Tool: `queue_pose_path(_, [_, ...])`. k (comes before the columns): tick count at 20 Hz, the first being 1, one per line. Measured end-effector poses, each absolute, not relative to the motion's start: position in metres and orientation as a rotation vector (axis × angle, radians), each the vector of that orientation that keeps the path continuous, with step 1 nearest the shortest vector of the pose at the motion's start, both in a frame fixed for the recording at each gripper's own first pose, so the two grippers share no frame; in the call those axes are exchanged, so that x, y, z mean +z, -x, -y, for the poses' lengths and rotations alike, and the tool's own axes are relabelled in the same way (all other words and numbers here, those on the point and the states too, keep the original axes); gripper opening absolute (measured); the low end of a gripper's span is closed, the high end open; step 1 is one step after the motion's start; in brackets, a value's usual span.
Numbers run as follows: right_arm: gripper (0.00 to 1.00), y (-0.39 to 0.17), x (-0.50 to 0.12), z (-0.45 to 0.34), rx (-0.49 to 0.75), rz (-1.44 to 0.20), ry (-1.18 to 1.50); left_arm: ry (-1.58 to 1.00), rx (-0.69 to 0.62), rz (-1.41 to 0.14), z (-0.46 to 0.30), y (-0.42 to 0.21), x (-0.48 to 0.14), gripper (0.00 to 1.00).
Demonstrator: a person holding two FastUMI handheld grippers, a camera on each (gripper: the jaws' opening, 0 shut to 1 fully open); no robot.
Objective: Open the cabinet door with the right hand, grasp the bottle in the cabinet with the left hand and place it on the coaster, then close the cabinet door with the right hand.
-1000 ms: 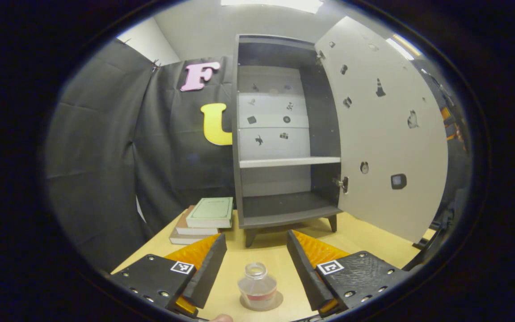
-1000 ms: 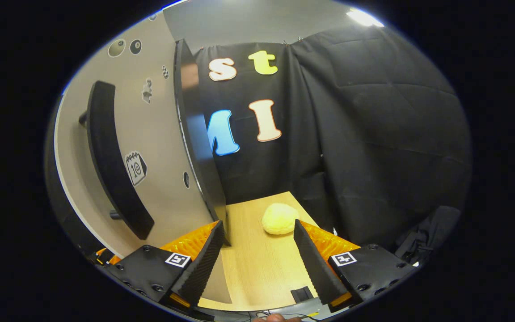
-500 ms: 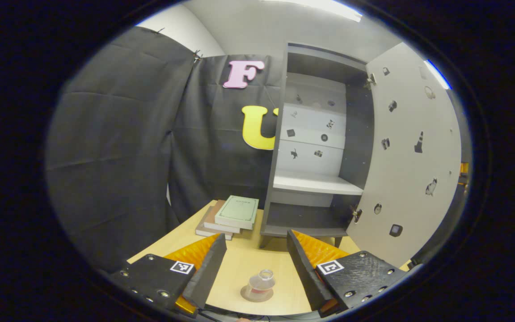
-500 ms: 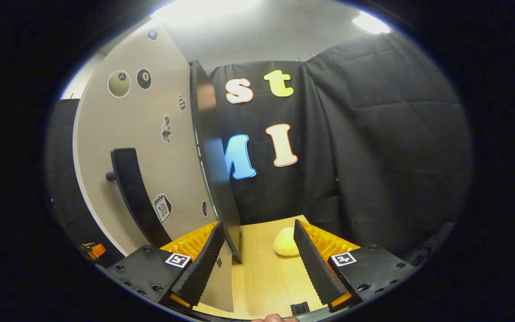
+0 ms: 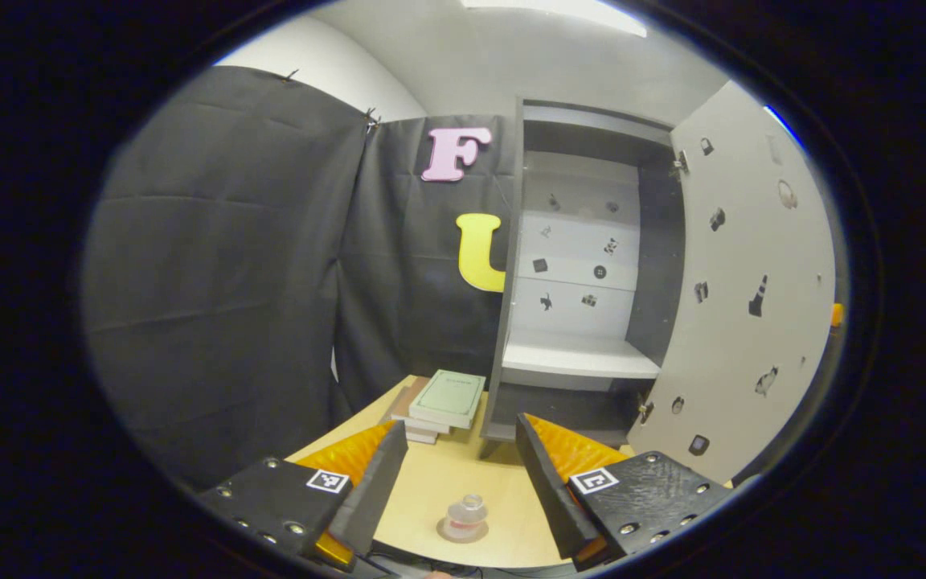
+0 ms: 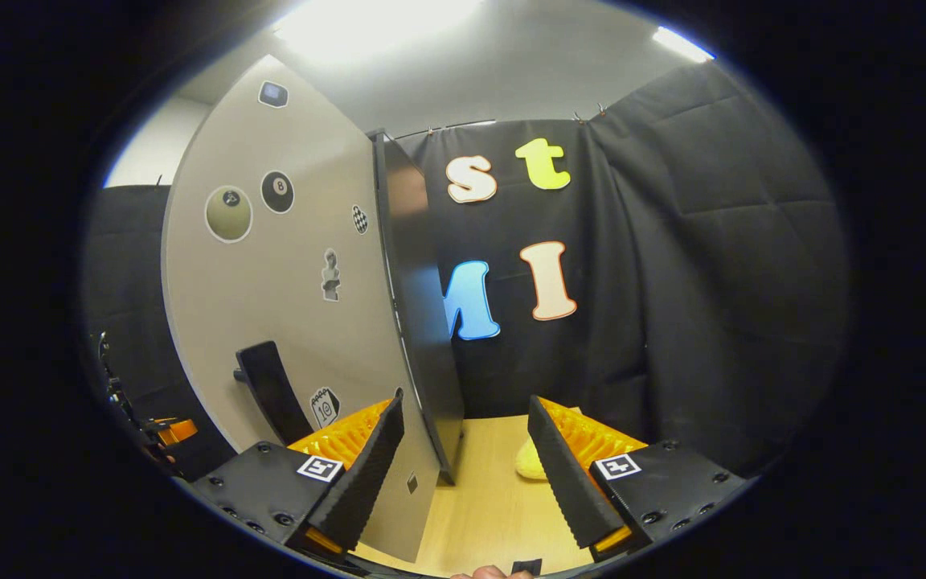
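In the left gripper view a small clear bottle [image 5: 466, 515] stands upright on a round coaster [image 5: 463, 532] near the table's front edge. My left gripper [image 5: 461, 466] is open above and behind it, apart from it. The dark cabinet [image 5: 575, 322] stands behind with its pale door [image 5: 740, 305] swung wide open to the right; its shelves look bare. In the right gripper view my right gripper [image 6: 465, 454] is open beside the outer face of the door [image 6: 294, 289], whose dark bar handle [image 6: 270, 390] lies left of my fingers, untouched.
A stack of books [image 5: 440, 398] lies on the wooden table [image 5: 431, 482] left of the cabinet. A yellow soft lump [image 6: 529, 462] sits on the table [image 6: 479, 515] in the right gripper view, partly behind my finger. Black cloth walls close in both sides.
My left gripper has drawn back and up from the bottle, which now looks smaller and farther. My right gripper has pulled back from the door, so the handle sits lower and farther.
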State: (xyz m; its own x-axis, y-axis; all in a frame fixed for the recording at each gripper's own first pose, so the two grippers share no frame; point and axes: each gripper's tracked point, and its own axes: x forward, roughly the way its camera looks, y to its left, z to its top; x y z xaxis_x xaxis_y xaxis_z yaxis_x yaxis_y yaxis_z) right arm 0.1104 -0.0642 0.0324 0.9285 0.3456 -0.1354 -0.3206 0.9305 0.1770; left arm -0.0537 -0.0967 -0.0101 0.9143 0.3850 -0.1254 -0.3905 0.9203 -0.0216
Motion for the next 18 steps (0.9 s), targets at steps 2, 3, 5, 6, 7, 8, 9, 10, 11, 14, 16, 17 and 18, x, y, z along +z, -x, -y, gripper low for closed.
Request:
queue_pose_path(2, [0.98, -0.112, 0.036, 0.055, 0.373, -0.174, -0.178, 0.059, 0.403, -0.104, 0.102, 0.05, -0.005, 0.82])
queue_pose_path(3, [0.98, -0.112, 0.038, 0.049, 0.389, -0.171, -0.184, 0.057, 0.393, -0.1, 0.105, 0.048, -0.004, 0.84])
queue_pose_path(5, [0.98, -0.108, 0.043, 0.034, 0.42, -0.15, -0.153, 0.01, 0.385, -0.116, 0.1, 0.038, -0.011, 0.82])
queue_pose_path(6, [0.98, -0.106, 0.041, 0.027, 0.43, -0.153, -0.121, -0.013, 0.388, -0.125, 0.093, 0.034, -0.016, 0.82])
queue_pose_path(7, [0.98, -0.103, 0.04, 0.021, 0.431, -0.154, -0.089, -0.023, 0.373, -0.123, 0.09, 0.027, -0.017, 0.82])
queue_pose_path(8, [0.98, -0.101, 0.043, 0.02, 0.414, -0.133, -0.05, -0.024, 0.35, -0.121, 0.09, 0.021, -0.018, 0.82])
queue_pose_path(9, [0.89, -0.102, 0.048, 0.017, 0.392, -0.111, -0.012, -0.021, 0.329, -0.119, 0.086, 0.016, -0.018, 0.82])
queue_pose_path(10, [0.87, -0.099, 0.048, 0.016, 0.371, -0.102, 0.008, -0.017, 0.311, -0.123, 0.078, 0.013, -0.019, 0.82])
queue_pose_path(11, [0.95, -0.097, 0.048, 0.012, 0.349, -0.102, 0.014, -0.015, 0.293, -0.125, 0.071, 0.011, -0.018, 0.82])
queue_pose_path(14, [0.96, -0.08, 0.041, -0.015, 0.316, -0.121, -0.06, -0.067, 0.248, -0.141, 0.043, 0.005, -0.013, 0.82])
queue_pose_path(16, [0.96, -0.07, 0.041, -0.044, 0.321, -0.124, -0.109, -0.111, 0.217, -0.137, 0.028, 0.001, -0.008, 0.82])
queue_pose_path(17, [0.96, -0.066, 0.042, -0.057, 0.322, -0.122, -0.119, -0.116, 0.201, -0.136, 0.022, -0.001, -0.008, 0.82])
queue_pose_path(18, [0.96, -0.065, 0.045, -0.071, 0.32, -0.114, -0.12, -0.111, 0.181, -0.136, 0.017, -0.002, -0.01, 0.82])
